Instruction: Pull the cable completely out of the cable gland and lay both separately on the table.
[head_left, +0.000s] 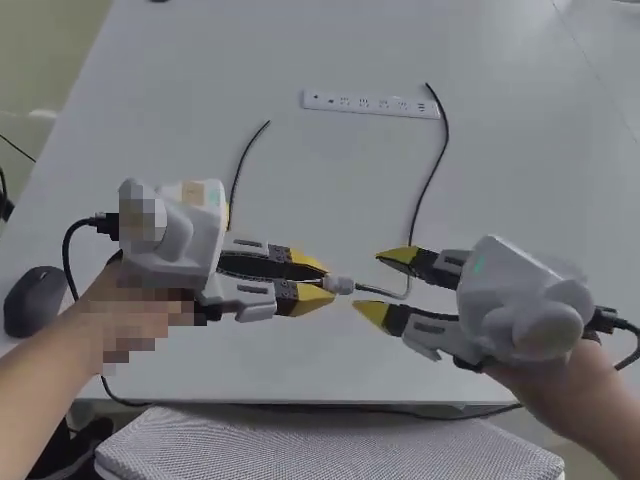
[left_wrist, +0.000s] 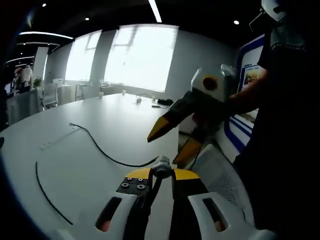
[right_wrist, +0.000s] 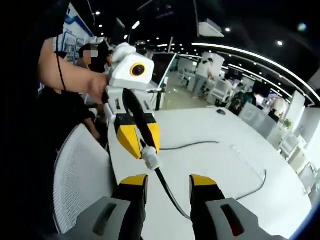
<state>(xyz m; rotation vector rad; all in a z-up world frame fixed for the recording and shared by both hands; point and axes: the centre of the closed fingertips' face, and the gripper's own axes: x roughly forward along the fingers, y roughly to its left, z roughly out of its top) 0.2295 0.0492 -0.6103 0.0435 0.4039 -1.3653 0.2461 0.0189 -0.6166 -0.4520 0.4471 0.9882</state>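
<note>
On the table (head_left: 200, 70): white top is carrying a power strip (head_left: 372, 103) at 12 o'clock.
Left gripper (head_left: 322, 285): jaws are clamping shut on the white cable gland (head_left: 341, 286) at centre.
Right gripper (head_left: 370, 282): jaws are gaping wide, straddling the black cable (right_wrist: 167, 187), gripping nothing.
Cable: is trailing out of the gland toward 1 o'clock.
Risk: closing off-centre, right jaws are likely missing the cable; jerking risks tearing the gland loose.
</note>
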